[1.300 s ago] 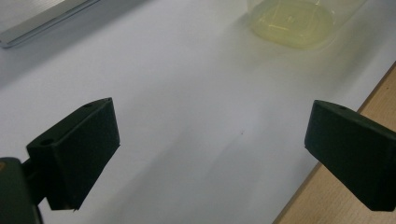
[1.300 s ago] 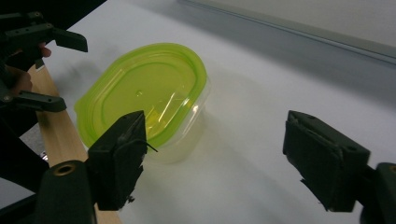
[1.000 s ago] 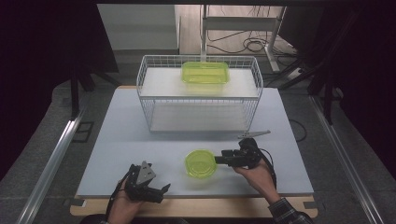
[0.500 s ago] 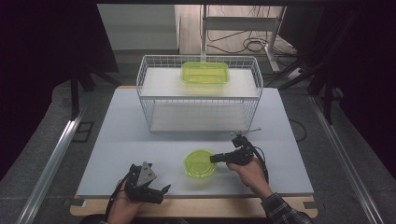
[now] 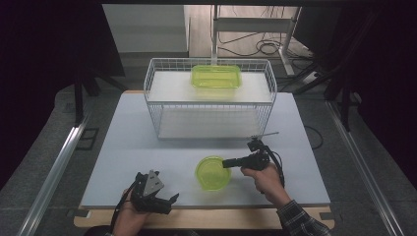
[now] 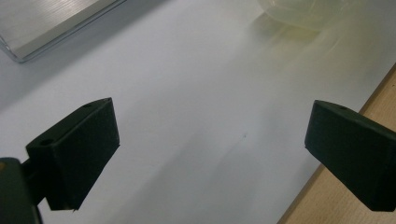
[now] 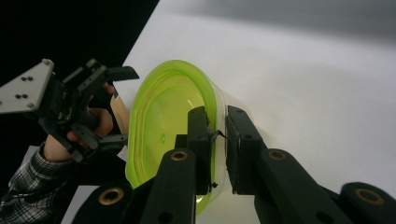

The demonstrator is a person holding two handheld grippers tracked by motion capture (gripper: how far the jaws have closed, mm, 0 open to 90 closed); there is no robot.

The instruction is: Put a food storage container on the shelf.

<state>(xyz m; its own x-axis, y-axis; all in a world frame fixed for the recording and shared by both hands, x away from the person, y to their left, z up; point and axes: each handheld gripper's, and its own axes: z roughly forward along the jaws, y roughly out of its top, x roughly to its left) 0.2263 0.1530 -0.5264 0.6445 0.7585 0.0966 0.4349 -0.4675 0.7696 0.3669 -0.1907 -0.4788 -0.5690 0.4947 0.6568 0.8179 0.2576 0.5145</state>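
A round, clear lime-green container sits on the white table near its front edge. My right gripper reaches it from the right. Its jaws have just been closing, and in the right gripper view they pinch the container's right wall, one inside the rim and one outside. My left gripper rests at the table's front left edge, open and holding nothing. A pale blur of the container lies far ahead of it.
A white wire rack stands at the back of the table, with a rectangular green container on its top shelf. The table's wooden front edge runs just beside the left gripper. Cables lie on the floor beyond.
The right gripper's jaws have narrowed onto the round container's right wall and its hand has shifted slightly. The left gripper has stayed put.
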